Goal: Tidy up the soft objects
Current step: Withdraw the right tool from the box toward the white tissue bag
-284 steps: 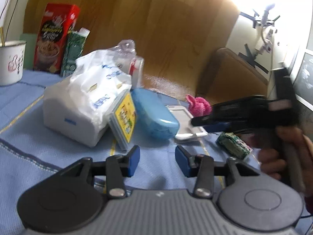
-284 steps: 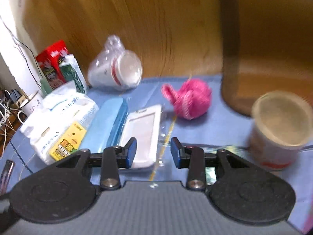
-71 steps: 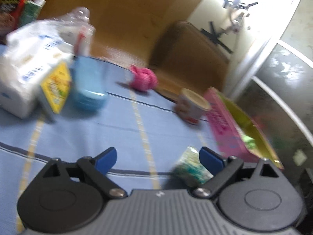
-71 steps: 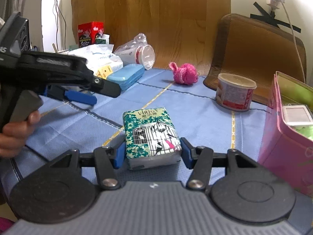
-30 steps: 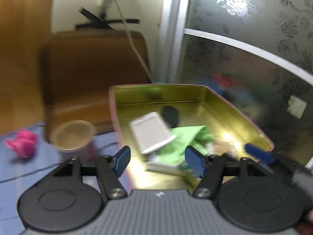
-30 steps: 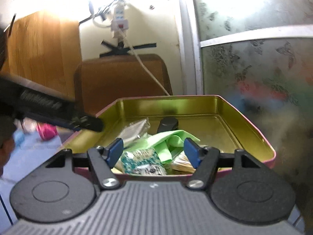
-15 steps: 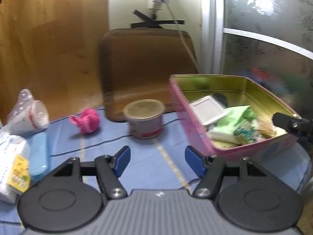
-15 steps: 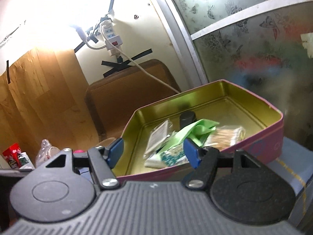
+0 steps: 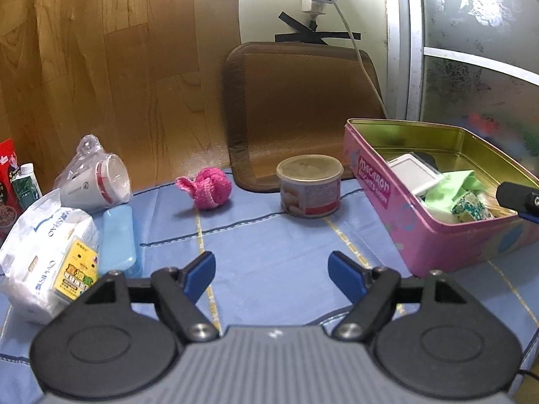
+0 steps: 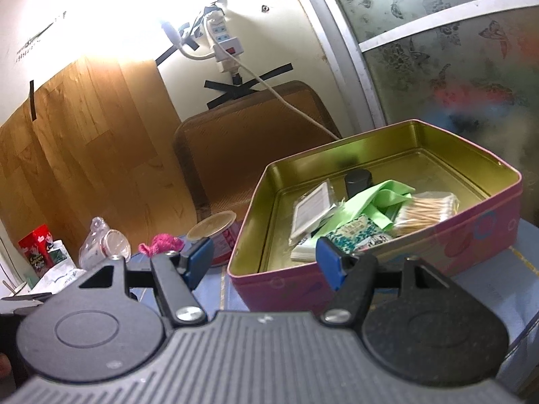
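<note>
The blue cloth-covered table [image 9: 269, 235] carries everything, w/ yellow stripe lines across it. Against the wall leans a brown woven rectangular mat [image 9: 296, 107]; probably stood up there only to save space.

Biggest container is the pink rectangular metal tin w/ gold inside [image 9: 434, 232], lid off, at the right edge of table. I think it is the collecting place for the soft objs. Inside lie a green folded cloth [image 10: 374, 202], a green-white patterned tissue pack [image 10: 358, 230] near the front wall, a clear bag of cotton swabs [image 10: 426, 210], a flat white packet in clear plastic [image 10: 311, 212] and a small black round cap [image 10: 357, 179] at the back. The things overlap each other; the far half of the tin floor shows bare.

Left side of table: a large white plastic tissue package [image 9: 47, 256], a light blue hard case [image 9: 118, 239] just beside it, and a stack of paper cups in a clear bag [image 9: 96, 181] lying on its side.

Middle: a round paper tub w/ red-white label [image 9: 310, 185], upright, its lid on so contents cannot be told. Near it, apart, the pink crocheted soft toy [image 9: 209, 188] sits on the cloth – to my judgement the next soft thing to collect.

Left gripper [image 9: 273, 271] hovers low over the table, fingers wide apart, nothing between. Right gripper [image 10: 264, 262] is at the tin's near wall, fingers also spread wide and empty.
</note>
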